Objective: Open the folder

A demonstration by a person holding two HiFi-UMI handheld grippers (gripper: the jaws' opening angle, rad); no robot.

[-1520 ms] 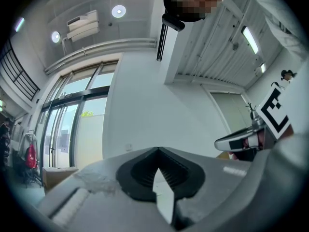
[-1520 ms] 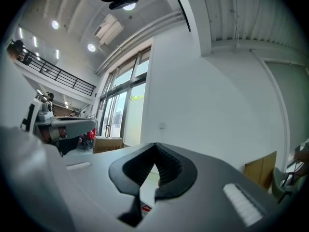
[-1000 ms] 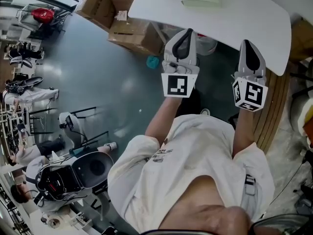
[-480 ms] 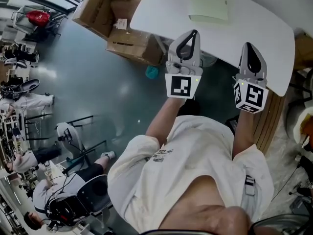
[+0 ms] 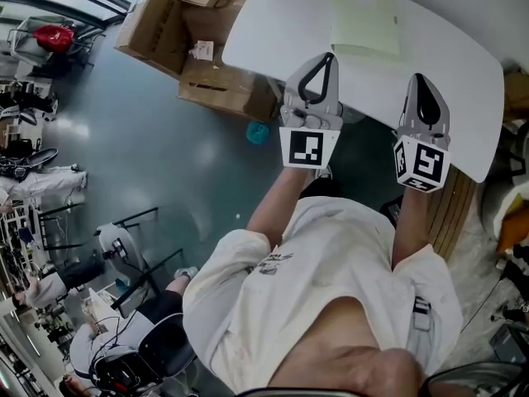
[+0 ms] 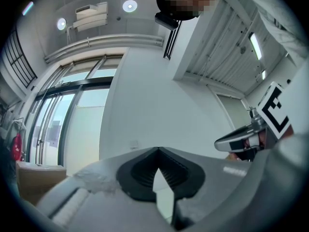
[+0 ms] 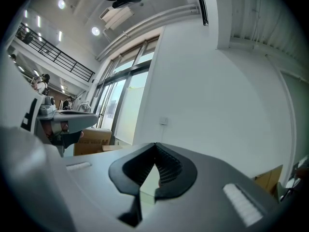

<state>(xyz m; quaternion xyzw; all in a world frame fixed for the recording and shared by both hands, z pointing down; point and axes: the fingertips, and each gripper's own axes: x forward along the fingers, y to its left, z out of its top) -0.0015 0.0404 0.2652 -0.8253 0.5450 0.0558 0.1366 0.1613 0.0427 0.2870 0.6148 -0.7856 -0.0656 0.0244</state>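
Pale folder (image 5: 364, 19) lies flat on white table (image 5: 285, 23). Left tongs (image 5: 328, 59), right tongs (image 5: 417, 83) both pressed together, empty, held side by side, pointing toward table.

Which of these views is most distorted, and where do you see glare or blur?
Both gripper views: strong fisheye with a dark round border. Left gripper view: ceiling lamp glares, a mosaic patch sits at the top. Right gripper view: windows washed out. Head view: milder bending along the table edge, soft sheen on the floor, mostly sharp.
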